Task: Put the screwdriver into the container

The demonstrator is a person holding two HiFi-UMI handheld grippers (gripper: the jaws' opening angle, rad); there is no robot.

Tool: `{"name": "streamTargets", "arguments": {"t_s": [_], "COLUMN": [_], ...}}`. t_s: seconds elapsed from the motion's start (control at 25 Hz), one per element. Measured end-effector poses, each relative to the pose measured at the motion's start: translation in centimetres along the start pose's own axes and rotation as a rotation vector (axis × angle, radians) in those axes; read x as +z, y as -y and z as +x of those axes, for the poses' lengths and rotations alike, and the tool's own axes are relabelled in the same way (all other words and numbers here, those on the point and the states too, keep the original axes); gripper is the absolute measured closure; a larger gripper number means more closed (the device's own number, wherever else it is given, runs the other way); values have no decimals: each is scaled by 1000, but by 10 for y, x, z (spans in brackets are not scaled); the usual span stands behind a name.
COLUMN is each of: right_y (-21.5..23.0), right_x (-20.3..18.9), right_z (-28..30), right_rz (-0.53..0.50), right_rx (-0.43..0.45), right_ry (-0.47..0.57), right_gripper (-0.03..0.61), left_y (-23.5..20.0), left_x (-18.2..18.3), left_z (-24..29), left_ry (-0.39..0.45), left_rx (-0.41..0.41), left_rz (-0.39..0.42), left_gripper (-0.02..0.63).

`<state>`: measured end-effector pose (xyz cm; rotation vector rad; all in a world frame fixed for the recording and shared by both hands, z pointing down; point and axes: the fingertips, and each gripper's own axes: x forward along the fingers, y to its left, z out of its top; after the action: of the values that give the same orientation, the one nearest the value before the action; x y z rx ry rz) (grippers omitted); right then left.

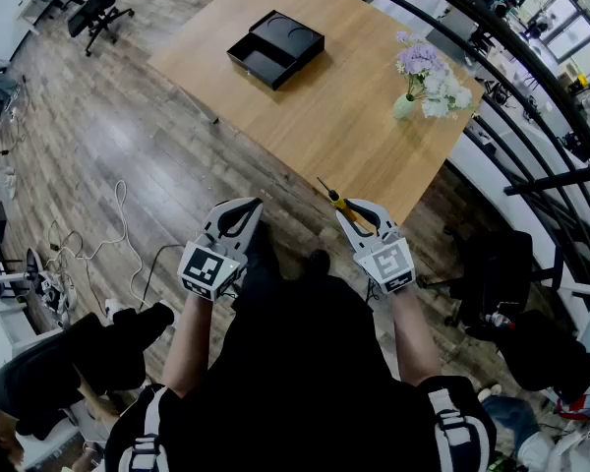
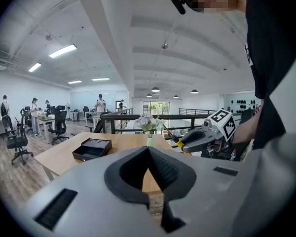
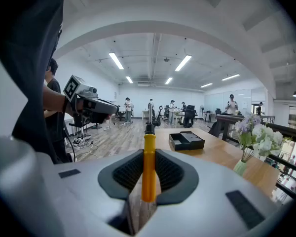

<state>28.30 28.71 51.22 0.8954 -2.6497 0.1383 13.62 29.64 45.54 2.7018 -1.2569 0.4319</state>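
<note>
The right gripper (image 1: 352, 210) is clamped on the yellow handle of the screwdriver (image 3: 148, 167), which stands between the jaws with its long axis running straight out along them: handle low in the grip, dark shaft and tip pointing forward, away from the person. The left gripper (image 1: 254, 205) has its jaws together with nothing between them and hangs beside the right one, over the floor just short of the near corner of the wooden table (image 1: 364, 136). The black container (image 1: 275, 47), an open box whose two halves lie side by side, sits on the far part of the table, well apart from both grippers. From the right gripper it lies ahead across the tabletop and a little to the right of the line on which the screwdriver's shaft points; in the head view the shaft slants toward the upper left, while the container sits more nearly straight up from the tip. Neither gripper looks clearly nearer to the container, but only the right one carries the tool, so the carry seems to fall to it: a long reach forward with a slight turn to the right should bring the tip over the open box. The vase of pale flowers (image 1: 421, 79) stands near the table's right edge, to the right of that path and apart from it.
</note>
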Motion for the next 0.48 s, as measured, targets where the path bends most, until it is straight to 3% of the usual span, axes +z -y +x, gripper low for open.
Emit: {"name": "streamTargets", "arguments": {"t_s": [0.2, 0.48], "right_y": [-11, -18], "right_x": [4, 4], "right_z": [-8, -17], "right_rz": [-36, -8], "right_rx": [21, 49], "right_ry": [24, 22], "right_gripper": [492, 492], "left_y": [19, 35], "left_x": [5, 6], "left_z": [-5, -7], "left_ry": [14, 25], "left_rx": [17, 31], "left_rz": [-3, 9], "left_gripper": [592, 592]}}
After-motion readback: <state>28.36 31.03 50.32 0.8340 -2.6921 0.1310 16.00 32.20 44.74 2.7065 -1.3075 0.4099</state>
